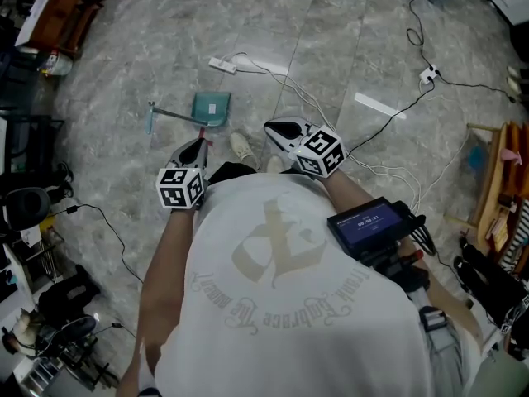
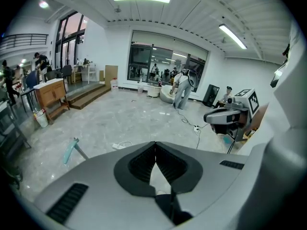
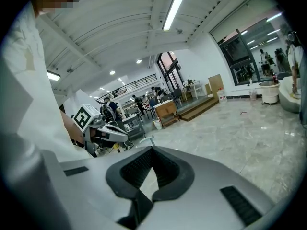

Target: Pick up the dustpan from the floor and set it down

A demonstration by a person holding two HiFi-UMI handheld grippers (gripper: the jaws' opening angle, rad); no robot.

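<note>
The dustpan (image 1: 212, 108) is lying on the marble floor (image 1: 331, 48), just ahead of the person's shoe (image 1: 241, 147). Its teal pan is sitting toward the middle, and its long handle (image 1: 173, 116) is running away to the person's left, ending in a teal grip. So its long axis is lying across the person's front rather than pointing at them.

Both tongs are hanging above the dustpan and short of it, neither touching it. The left tongs (image 1: 198, 145) are sitting nearer, tilting down toward the spot where the handle meets the pan. The right tongs (image 1: 274, 128) are hovering off to the pan's right.

Both are clenched on nothing, each one's own view showing its 2 ribbed pads (image 2: 142, 163) meeting at the tips. To my eye the left hand is the better placed for the handle, though it would have to release and drop first.

A white power strip (image 1: 221, 64) and cables (image 1: 273, 73) are lying beyond the pan.
</note>
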